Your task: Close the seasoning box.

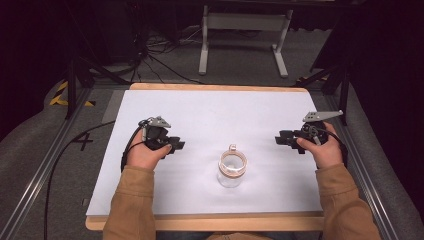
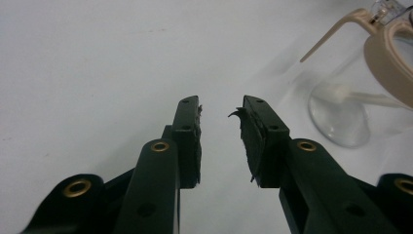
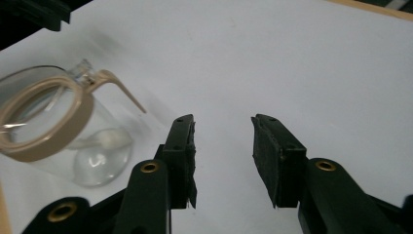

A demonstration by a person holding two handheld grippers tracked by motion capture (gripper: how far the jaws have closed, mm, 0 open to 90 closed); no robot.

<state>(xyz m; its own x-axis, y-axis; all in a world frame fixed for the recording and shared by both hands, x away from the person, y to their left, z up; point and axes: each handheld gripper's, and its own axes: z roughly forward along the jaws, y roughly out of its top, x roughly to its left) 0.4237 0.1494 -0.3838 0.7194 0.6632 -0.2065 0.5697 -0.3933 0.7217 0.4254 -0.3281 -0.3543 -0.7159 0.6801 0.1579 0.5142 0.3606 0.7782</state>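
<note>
Clear glass jar (image 1: 232,169) with a tan clasp lid sits lower-center of the frame, between left gripper (image 1: 176,145) and right gripper (image 1: 283,138), both gaping empty.

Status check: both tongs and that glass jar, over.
Left tongs open, empty. Right tongs open, empty. Glass jar with beige lid upright on the white table between them, untouched. Nothing blocking either approach.
</note>
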